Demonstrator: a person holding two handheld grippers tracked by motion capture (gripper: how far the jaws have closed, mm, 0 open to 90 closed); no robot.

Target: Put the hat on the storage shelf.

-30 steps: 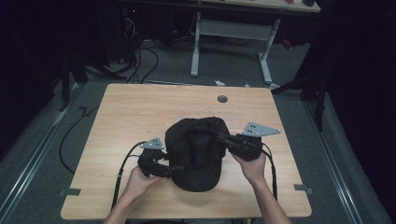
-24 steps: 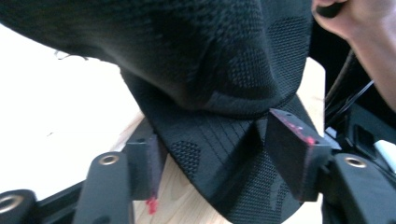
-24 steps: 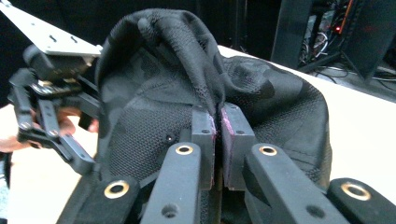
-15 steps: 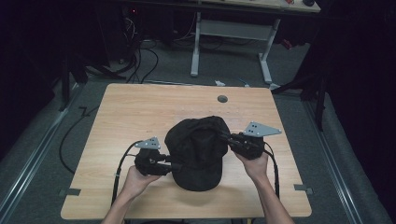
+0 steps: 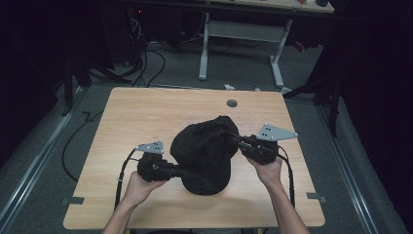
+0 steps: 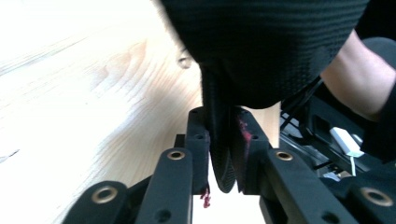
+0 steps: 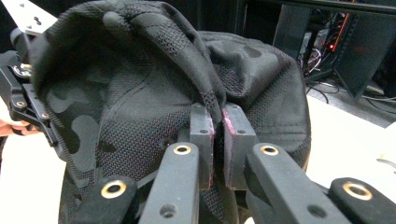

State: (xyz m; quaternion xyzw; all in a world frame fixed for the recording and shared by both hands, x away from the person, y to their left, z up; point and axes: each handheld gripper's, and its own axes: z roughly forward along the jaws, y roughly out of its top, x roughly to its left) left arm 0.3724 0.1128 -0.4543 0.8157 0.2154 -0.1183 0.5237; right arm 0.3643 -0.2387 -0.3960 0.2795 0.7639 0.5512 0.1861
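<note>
A black camouflage-patterned cap (image 5: 204, 151) lies on the wooden table (image 5: 146, 112). My left gripper (image 5: 187, 171) reaches in from the cap's near left. In the left gripper view its jaws have just been closing, and the left gripper (image 6: 223, 135) now pinches the stiff edge of the cap (image 6: 261, 46) between its pads. My right gripper (image 5: 234, 139) holds the cap's right side. In the right gripper view the right gripper (image 7: 217, 126) is shut on a raised fold of the cap (image 7: 116, 93).
A small round hole (image 5: 232, 103) sits in the table near its far edge. Behind the table stand a white desk frame (image 5: 243, 34) and floor cables (image 5: 146, 58). Tape marks (image 5: 73, 200) sit near the table's front corners. A forearm (image 6: 355, 79) crosses the left gripper view.
The left gripper's jaws have closed on the cap's edge. Both hands have stayed roughly in place, and the right gripper keeps its hold.
</note>
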